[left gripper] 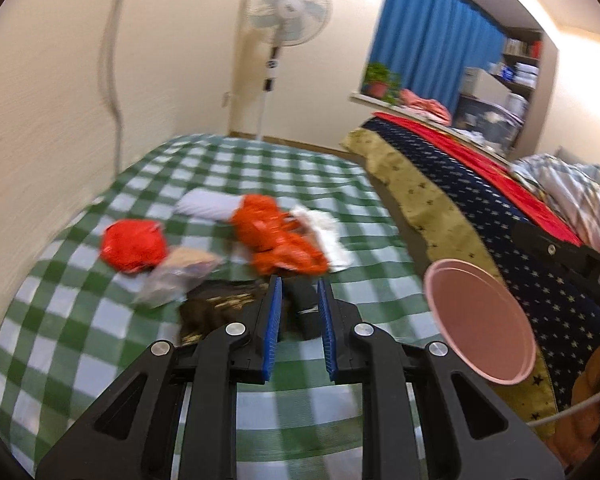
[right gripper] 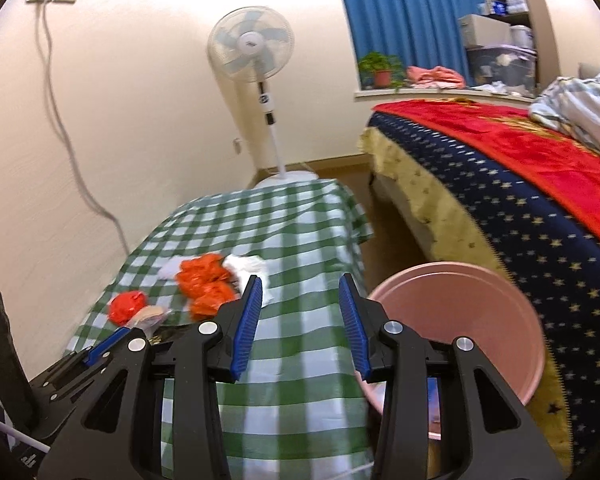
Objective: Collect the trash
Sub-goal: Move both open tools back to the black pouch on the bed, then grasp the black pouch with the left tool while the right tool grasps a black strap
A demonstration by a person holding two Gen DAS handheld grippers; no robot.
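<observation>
Trash lies on the green checked tablecloth [left gripper: 80, 320]: a red crumpled ball [left gripper: 134, 246], an orange plastic bag [left gripper: 276, 236], white tissue [left gripper: 324, 232], a clear wrapper [left gripper: 176, 276] and dark wrappers [left gripper: 220, 308]. A small black piece [left gripper: 304, 304] lies between the fingers of my left gripper [left gripper: 300, 284], which is open just above it. A pink bin [left gripper: 480, 320] stands to the right of the table. My right gripper [right gripper: 300, 284] is open and empty over the table's right side, beside the pink bin [right gripper: 460, 312]. The orange bag [right gripper: 206, 284] and red ball [right gripper: 126, 306] lie to its left.
A bed with a starred navy and red cover [right gripper: 520, 200] stands right of the bin. A pedestal fan [right gripper: 252, 48] stands behind the table. A cable [right gripper: 72, 152] hangs on the left wall. My left gripper shows in the right wrist view [right gripper: 104, 344].
</observation>
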